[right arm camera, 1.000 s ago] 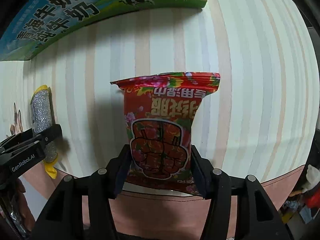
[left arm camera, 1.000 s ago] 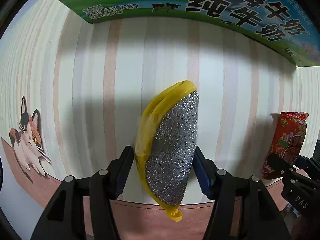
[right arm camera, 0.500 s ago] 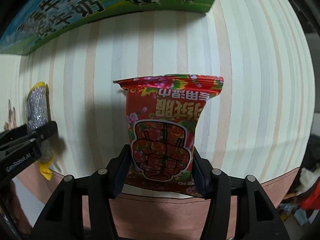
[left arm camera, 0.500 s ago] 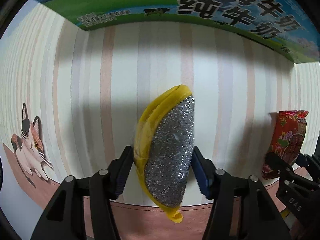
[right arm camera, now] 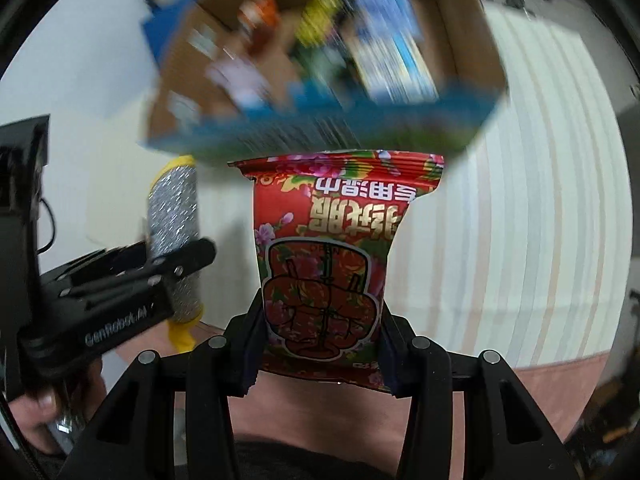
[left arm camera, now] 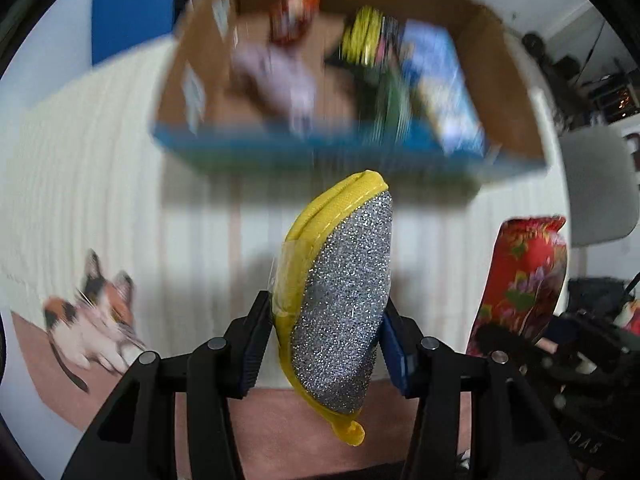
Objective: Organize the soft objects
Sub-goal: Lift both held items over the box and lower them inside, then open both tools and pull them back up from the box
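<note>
Now left fingers (left arm camera: 269, 326) clamped on glitter pouch (left arm camera: 340, 312), right fingers (right arm camera: 251, 344) closing on red packet (right arm camera: 326, 276).

We see a sponge (left arm camera: 340, 312) with a glittery silver face and a yellow backing and rim. The packet (right arm camera: 328, 276) is red, printed with pink and green flowers, white lettering and a white-outlined panel. The grippers (left arm camera: 320, 344) are black, their jaws lined with blue pads. The worktop cloth (right arm camera: 540, 240) is cream with pale pink and grey stripes, a dusty pink border and a calico cat print (left arm camera: 92, 320). The cardboard box (left arm camera: 512, 92) is brown inside, blue outside.
</note>
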Tool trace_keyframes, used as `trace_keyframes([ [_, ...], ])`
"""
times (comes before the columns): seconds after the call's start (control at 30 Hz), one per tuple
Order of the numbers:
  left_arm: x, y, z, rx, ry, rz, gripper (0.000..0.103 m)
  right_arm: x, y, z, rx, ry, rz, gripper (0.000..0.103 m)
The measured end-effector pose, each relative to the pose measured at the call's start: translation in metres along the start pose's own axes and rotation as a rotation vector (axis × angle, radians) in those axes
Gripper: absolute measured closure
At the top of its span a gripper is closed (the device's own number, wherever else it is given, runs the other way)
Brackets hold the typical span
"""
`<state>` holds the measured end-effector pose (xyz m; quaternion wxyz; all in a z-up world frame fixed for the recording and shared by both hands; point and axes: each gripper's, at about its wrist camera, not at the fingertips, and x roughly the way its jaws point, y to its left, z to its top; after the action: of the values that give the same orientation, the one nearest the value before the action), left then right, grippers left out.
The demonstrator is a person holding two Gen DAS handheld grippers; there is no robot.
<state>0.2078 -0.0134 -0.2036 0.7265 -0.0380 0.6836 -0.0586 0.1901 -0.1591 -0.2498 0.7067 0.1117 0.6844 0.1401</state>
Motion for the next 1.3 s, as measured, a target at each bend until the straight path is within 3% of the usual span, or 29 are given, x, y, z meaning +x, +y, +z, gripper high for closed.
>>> trace_keyframes([
  [0.1,-0.027,0.005,0.036,0.009,-0.032,0.014,0.055,-0.032,0.016,0.029,-0.029,-0.064,0.04,0.053],
  [0.2,-0.03,0.016,0.074,0.002,-0.021,0.058,0.055,-0.043,0.028,0.065,-0.045,-0.102,0.037,0.053],
  [0.43,0.018,0.047,0.145,-0.041,0.137,0.097,0.055,-0.012,0.038,0.146,-0.035,-0.074,0.019,0.053],
  [0.57,0.04,0.057,0.165,-0.066,0.208,0.091,0.055,0.019,0.041,0.178,-0.028,-0.019,0.003,0.053],
  [0.8,0.07,0.068,0.171,-0.072,0.298,0.143,0.052,0.065,0.038,0.194,-0.047,0.087,-0.042,0.052],
  [0.83,0.072,0.073,0.171,-0.095,0.3,0.131,0.052,0.072,0.038,0.196,-0.051,0.105,-0.06,0.04],
  [0.87,0.074,0.077,0.171,-0.114,0.303,0.111,0.049,0.072,0.038,0.195,-0.065,0.108,-0.061,0.015],
  [0.9,0.075,0.078,0.17,-0.125,0.303,0.092,0.048,0.074,0.039,0.196,-0.072,0.112,-0.06,0.011],
  [1.0,0.075,0.074,0.169,-0.11,0.292,0.093,0.04,0.074,0.036,0.196,-0.073,0.119,-0.081,0.01],
  [1.1,0.075,0.066,0.169,-0.098,0.293,0.07,0.021,0.069,0.032,0.197,-0.083,0.112,-0.112,0.003],
  [1.3,0.06,0.053,0.166,-0.074,0.248,0.098,0.009,0.044,0.011,0.19,-0.081,0.072,-0.19,0.0],
])
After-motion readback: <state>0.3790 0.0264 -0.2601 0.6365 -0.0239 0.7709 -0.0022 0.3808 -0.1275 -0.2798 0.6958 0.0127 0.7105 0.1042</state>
